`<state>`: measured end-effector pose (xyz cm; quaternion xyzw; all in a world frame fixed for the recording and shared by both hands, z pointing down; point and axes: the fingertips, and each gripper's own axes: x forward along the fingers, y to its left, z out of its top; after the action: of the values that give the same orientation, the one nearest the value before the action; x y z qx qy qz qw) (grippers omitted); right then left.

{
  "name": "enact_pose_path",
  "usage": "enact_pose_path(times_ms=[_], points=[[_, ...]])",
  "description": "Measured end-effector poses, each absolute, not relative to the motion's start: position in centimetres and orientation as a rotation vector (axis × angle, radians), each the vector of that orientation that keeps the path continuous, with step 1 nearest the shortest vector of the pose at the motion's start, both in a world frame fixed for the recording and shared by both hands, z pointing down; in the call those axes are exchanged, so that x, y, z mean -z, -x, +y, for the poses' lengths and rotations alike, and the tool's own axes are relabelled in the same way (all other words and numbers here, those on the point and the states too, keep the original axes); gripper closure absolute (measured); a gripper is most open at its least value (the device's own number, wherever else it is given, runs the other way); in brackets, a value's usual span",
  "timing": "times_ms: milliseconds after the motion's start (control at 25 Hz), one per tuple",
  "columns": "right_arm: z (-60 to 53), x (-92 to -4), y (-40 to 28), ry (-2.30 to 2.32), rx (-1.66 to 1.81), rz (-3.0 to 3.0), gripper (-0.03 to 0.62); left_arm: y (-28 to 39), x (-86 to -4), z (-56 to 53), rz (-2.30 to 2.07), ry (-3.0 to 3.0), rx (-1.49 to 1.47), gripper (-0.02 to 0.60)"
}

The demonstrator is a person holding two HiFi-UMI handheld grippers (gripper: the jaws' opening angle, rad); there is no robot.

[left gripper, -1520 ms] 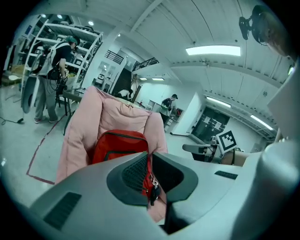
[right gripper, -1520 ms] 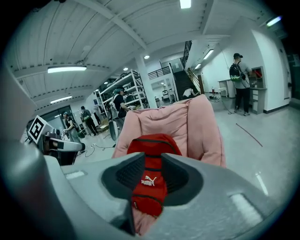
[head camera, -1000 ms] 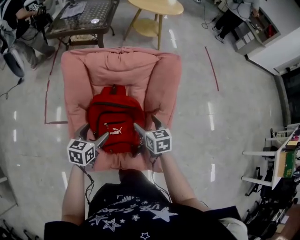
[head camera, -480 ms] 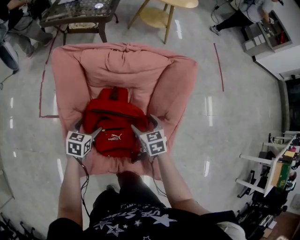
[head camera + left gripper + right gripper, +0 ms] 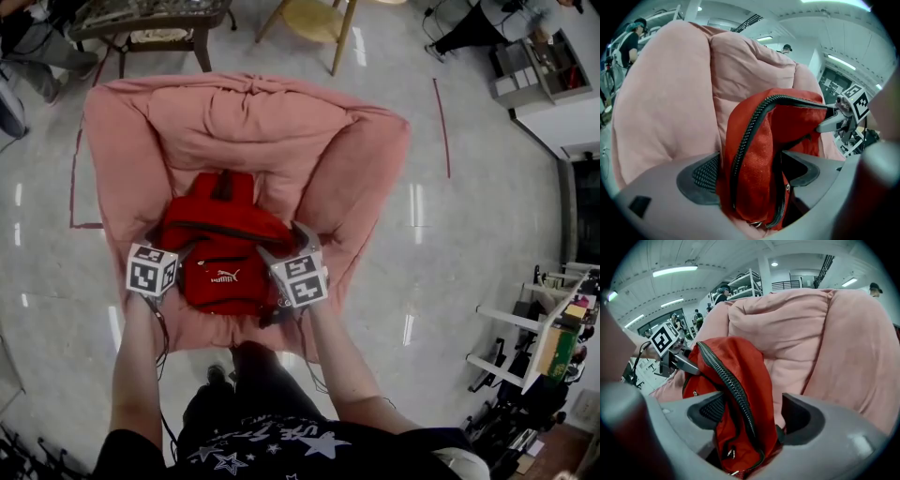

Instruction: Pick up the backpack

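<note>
A red backpack point(image 5: 225, 248) with black zips lies on the seat of a pink padded armchair point(image 5: 244, 122). My left gripper point(image 5: 169, 242) is at the bag's left side and my right gripper point(image 5: 283, 242) at its right side. In the left gripper view a bunched fold of the red backpack point(image 5: 759, 140) with its zip fills the gap of the left gripper point(image 5: 752, 173), touching both pads. The right gripper view shows the same: the backpack point(image 5: 736, 380) is pinched in the right gripper point(image 5: 752, 416). Each gripper view also shows the other gripper across the bag.
The armchair's thick arms and back rise around the bag. Behind the chair stand a dark glass-topped table point(image 5: 141, 19) and a wooden stool point(image 5: 319, 19). A person point(image 5: 19, 37) sits at the far left. White shelves point(image 5: 553, 328) stand at the right. The floor is glossy tile.
Both grippers have pushed forward along the bag's sides and closed in on its fabric. The head view has come closer over the chair, and the bag looks more bunched.
</note>
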<state>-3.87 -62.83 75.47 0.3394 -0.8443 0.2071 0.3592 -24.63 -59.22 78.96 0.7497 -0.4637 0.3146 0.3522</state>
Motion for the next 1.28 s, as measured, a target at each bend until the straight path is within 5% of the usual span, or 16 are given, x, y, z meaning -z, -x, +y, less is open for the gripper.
enact_pose_path(times_ms=[80,320,1280], points=[[-63.2,-75.3,3.8,-0.891,-0.525,-2.175,0.326,24.2,-79.0,-59.1,-1.173,-1.947,-0.808,0.185],[-61.9,-74.3,4.5,-0.858,-0.588,-2.234,0.550,21.8,-77.6,-57.3,-1.128,-1.960,-0.748,0.522],[-49.9,-63.5,3.8,-1.004,-0.636,-2.364,0.566,20.6,-67.0,-43.6,-1.168,-2.045,-0.534,0.540]])
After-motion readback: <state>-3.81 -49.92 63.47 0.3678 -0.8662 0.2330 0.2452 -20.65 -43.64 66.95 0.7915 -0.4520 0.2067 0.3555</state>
